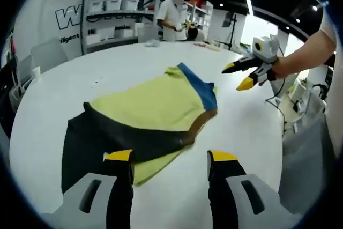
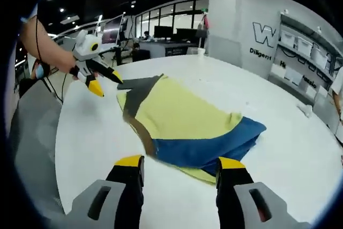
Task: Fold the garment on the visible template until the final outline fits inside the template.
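Note:
A yellow-green garment point(image 1: 161, 103) with a blue band point(image 1: 201, 87) and a brown edge lies folded on the white round table point(image 1: 107, 57). A dark sheet, the template point(image 1: 80, 143), sticks out from under its near left side. My left gripper point(image 1: 170, 159) hovers open just short of the garment's near edge, holding nothing. My right gripper point(image 1: 236, 77), held in a hand, hangs open above the table to the right of the blue band. In the right gripper view the garment point(image 2: 182, 113) lies just beyond the open right gripper point(image 2: 179, 162), and the left gripper point(image 2: 106, 84) is open by the template point(image 2: 136, 92).
Shelves with white bins point(image 1: 115, 9) stand behind the table, and a person point(image 1: 171, 17) works beside them. The table edge point(image 1: 278, 132) drops to a grey floor on the right. A small white object point(image 2: 305, 110) lies on the table far from the garment.

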A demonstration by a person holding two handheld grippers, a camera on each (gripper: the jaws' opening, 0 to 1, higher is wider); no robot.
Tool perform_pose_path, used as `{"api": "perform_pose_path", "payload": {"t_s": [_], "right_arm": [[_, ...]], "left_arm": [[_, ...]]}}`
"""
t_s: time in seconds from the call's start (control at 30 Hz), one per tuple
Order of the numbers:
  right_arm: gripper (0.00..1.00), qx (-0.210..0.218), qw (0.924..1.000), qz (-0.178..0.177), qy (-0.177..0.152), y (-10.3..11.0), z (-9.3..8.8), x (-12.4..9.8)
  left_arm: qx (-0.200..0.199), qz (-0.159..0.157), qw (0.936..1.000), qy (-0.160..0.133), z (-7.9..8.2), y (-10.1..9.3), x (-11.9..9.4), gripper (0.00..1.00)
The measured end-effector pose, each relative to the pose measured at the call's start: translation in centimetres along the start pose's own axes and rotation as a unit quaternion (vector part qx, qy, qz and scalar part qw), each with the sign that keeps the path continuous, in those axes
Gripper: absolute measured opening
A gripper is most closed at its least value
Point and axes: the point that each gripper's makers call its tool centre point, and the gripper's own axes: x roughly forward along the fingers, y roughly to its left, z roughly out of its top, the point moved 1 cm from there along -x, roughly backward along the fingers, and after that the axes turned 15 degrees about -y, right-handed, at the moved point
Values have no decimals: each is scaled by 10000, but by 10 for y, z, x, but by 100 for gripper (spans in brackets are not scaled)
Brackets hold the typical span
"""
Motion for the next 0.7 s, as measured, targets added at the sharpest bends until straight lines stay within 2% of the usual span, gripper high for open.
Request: {"api": "perform_pose_path", "payload": {"t_s": [0.13, 0.27, 0.33, 0.4, 0.5, 0.57, 0.7], "right_arm": [[47, -182, 9997, 153, 100, -2, -5, 7], [43, -458, 9981, 347, 223, -4, -9, 13], [42, -620, 9966, 448, 290, -5, -10, 16], [40, -664, 9961, 489, 303, -7, -10, 17], [38, -768, 9947, 579, 353, -9, -12, 19], [37, -833, 9937, 636, 385, -10, -13, 20], [35, -951, 9918, 724, 447, -12, -14, 21]], "left_arm": [[205, -83, 9997, 121, -5, 5, 5, 41], [348, -123, 9992, 171, -6, 8, 8, 39], [631, -118, 9976, 274, -8, 13, 9, 37], [1016, -148, 9936, 463, -12, 18, 9, 34], [1363, -162, 9889, 575, -14, 25, 11, 31], [1461, -208, 9872, 602, -14, 26, 13, 30], [1984, -276, 9769, 746, -14, 36, 16, 26]]}}
